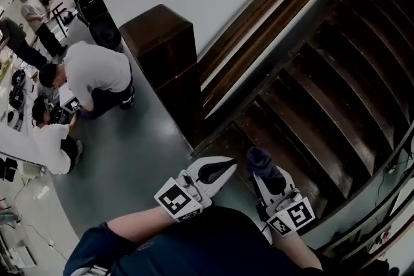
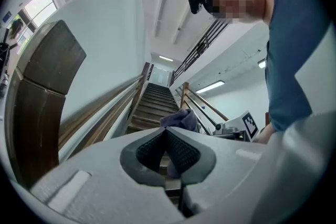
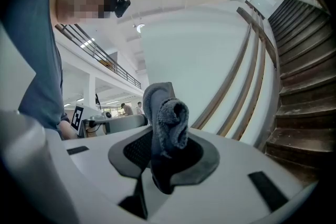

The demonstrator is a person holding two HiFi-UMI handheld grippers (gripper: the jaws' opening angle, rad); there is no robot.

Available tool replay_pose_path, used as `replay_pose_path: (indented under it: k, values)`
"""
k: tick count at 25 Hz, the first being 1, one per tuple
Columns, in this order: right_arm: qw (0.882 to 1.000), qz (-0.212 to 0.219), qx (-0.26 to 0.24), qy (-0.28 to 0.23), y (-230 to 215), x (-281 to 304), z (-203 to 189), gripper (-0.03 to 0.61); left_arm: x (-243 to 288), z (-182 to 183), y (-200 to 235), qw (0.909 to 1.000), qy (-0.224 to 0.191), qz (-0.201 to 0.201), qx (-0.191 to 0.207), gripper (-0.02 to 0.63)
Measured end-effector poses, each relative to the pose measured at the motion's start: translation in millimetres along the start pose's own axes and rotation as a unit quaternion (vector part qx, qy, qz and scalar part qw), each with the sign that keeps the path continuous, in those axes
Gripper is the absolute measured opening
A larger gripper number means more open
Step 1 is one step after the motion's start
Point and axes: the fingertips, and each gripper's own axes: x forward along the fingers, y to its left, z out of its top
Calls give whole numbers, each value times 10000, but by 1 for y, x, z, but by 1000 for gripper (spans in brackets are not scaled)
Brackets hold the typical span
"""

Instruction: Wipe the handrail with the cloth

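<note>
A grey-blue cloth (image 3: pixel 167 113) sticks up bunched between the jaws of my right gripper (image 3: pixel 157 140), which is shut on it. From the head camera the cloth (image 1: pixel 258 161) is a dark lump at the tip of the right gripper (image 1: pixel 262 174), low over the bottom stair. My left gripper (image 1: pixel 226 166) is beside it, shut and holding nothing; its closed jaws (image 2: pixel 167 132) point up the staircase. The dark wooden handrail (image 1: pixel 272 17) climbs along the white wall from a heavy newel post (image 1: pixel 160 42), ahead and left of both grippers. Neither gripper touches the handrail (image 2: pixel 105 108).
Dark wooden stairs (image 1: pixel 323 106) rise to the right. A second railing (image 2: pixel 202 105) borders the stairs' other side. Several people (image 1: pixel 90 74) crouch or stand on the grey floor (image 1: pixel 136 152) at the left, near desks with equipment.
</note>
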Motion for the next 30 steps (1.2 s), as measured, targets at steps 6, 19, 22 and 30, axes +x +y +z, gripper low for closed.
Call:
replay_pose_path:
  k: [6, 19, 22, 30]
  values:
    - [9997, -155, -17, -166, -25, 85, 24, 103, 10, 28, 88, 9998, -27, -85, 168, 5]
    - [9980, 318, 548, -52, -141, 153, 17, 103, 96, 24, 158, 9987, 239, 447, 8, 5]
    - [9982, 273, 531, -34, -189, 165, 13, 103, 122, 20, 176, 9982, 194, 567, 65, 5]
    - [9987, 167, 442, -170, -293, 223, -3, 103, 203, -16, 237, 9969, 325, 714, -54, 5]
